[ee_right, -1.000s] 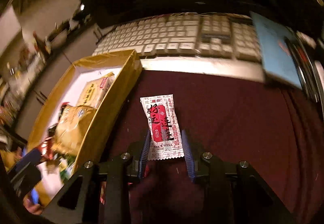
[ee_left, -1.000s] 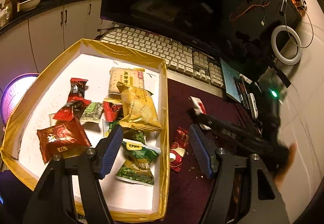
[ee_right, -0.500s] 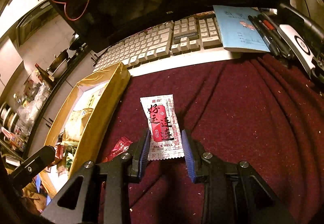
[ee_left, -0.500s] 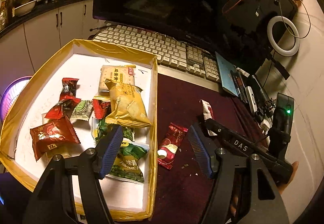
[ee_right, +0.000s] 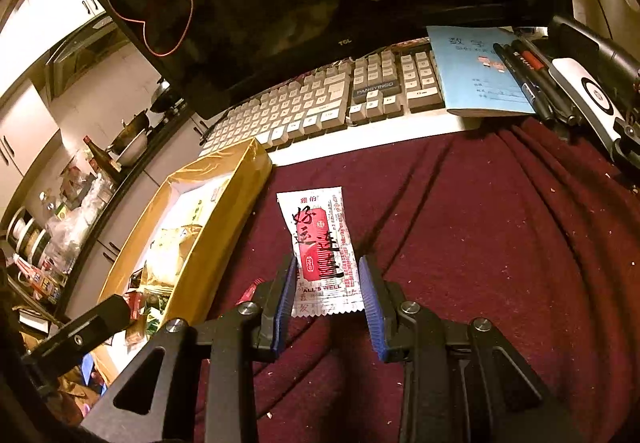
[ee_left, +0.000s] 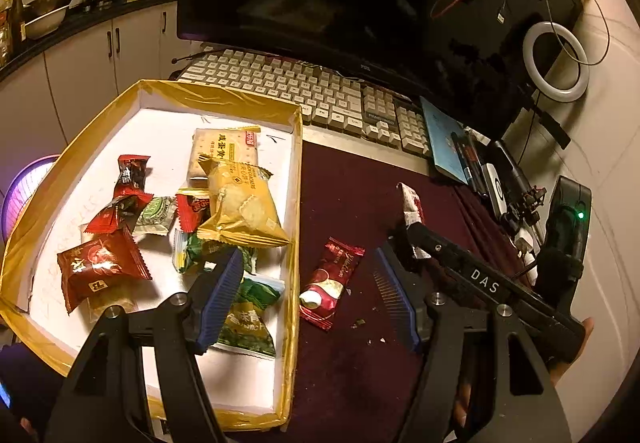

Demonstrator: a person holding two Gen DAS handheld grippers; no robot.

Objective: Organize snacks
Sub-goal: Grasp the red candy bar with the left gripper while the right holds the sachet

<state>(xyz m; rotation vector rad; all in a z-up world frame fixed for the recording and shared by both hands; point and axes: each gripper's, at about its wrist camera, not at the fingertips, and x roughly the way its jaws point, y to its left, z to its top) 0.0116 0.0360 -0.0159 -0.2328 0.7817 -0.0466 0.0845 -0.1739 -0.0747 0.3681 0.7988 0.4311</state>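
The right gripper has a white-and-red sachet clamped by its side edges and lifted over the maroon cloth, near the yellow-taped box where the other snacks lie. It looks light, thin and crinkly, so a squeeze across the flat seam edges seems safest; foil like that could slip or buckle. The left gripper hangs with its jaws spread and nothing in them, straddling the box's right wall. A dark red packet lies on the cloth just beside that wall. There is open floor in the box's far right corner; the keyboard crowds the far edge.
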